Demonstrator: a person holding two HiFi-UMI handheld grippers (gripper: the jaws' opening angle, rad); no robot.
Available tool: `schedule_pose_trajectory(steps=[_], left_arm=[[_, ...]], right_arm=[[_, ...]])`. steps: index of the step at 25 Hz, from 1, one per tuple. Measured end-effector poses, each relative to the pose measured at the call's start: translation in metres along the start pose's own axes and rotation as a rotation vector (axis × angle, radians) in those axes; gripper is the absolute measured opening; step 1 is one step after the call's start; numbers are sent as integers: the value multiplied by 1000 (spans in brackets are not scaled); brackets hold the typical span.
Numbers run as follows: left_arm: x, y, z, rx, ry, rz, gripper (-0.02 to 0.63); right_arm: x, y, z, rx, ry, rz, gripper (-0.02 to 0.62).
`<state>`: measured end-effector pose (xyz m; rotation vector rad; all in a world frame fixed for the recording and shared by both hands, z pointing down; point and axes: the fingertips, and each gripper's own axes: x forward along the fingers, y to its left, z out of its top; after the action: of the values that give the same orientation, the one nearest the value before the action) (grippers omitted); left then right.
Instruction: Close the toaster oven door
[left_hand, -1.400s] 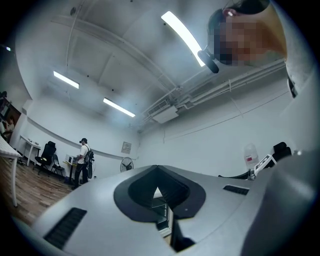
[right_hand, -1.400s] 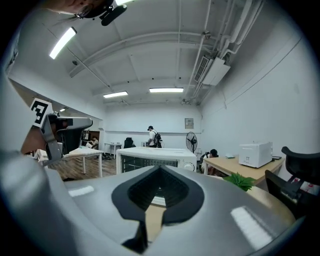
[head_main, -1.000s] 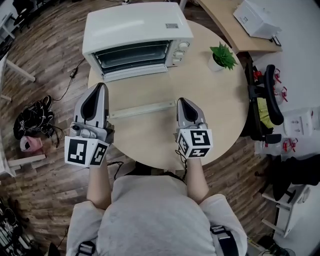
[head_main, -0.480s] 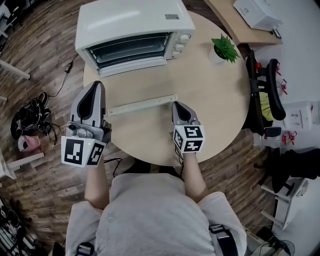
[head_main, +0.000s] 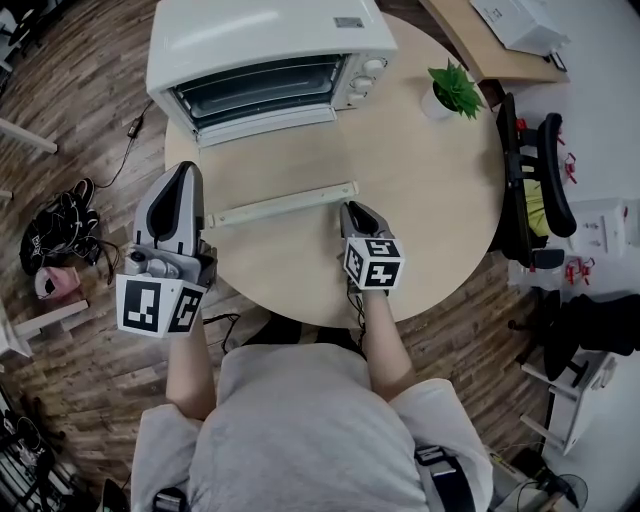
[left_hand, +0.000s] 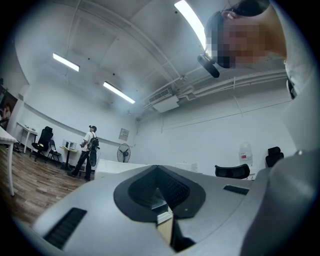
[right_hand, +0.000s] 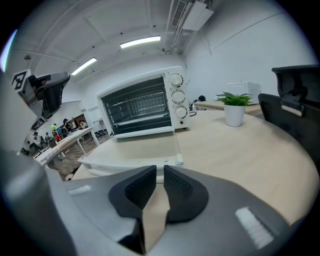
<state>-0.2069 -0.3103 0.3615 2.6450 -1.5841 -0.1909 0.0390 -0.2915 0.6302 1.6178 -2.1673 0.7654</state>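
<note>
The white toaster oven (head_main: 260, 40) stands at the far side of the round table (head_main: 440, 190). Its glass door (head_main: 270, 160) lies open and flat, with the white handle bar (head_main: 280, 204) toward me. My right gripper (head_main: 352, 210) is low over the table just behind the handle's right end. In the right gripper view its jaws (right_hand: 159, 172) are opening, with a narrow gap and nothing between them; the handle (right_hand: 125, 167) lies just ahead. My left gripper (head_main: 183, 170) hangs off the table's left edge, level with the handle's left end, apparently shut and empty.
A small potted plant (head_main: 455, 90) stands right of the oven. An office chair (head_main: 535, 190) sits beyond the table's right edge. Shoes (head_main: 60, 235) lie on the wood floor at left. A person (left_hand: 87, 152) stands far off in the left gripper view.
My right gripper has come forward and down to the handle's right end. My left gripper has kept its place beside the table's left edge.
</note>
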Motion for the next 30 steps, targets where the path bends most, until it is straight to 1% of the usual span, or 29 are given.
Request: schedule_pose_trajectory(steps=[9,15,18,20,23,30], left_arm=[[-7,11,-5,8,17,25,6],[-13,19,-6,17,27,45,6],[-16,21,-7,19,32,53,6],[-16,22,-8,19,33,55,6],[-16,23,-6,22,33,56,6],[-16,22,-1,16,15,60,6]], right_arm=[[26,-10,-18,7,63,-29,102],[36,-10,-17,21,46,-31,122],[41,-12,-17,12,45,-51,119],[41,-14,-17,-6,48,-71,81],[38,-13,-11,-32,42,-84,75],[24,-7,13,-42,22,-88,74]])
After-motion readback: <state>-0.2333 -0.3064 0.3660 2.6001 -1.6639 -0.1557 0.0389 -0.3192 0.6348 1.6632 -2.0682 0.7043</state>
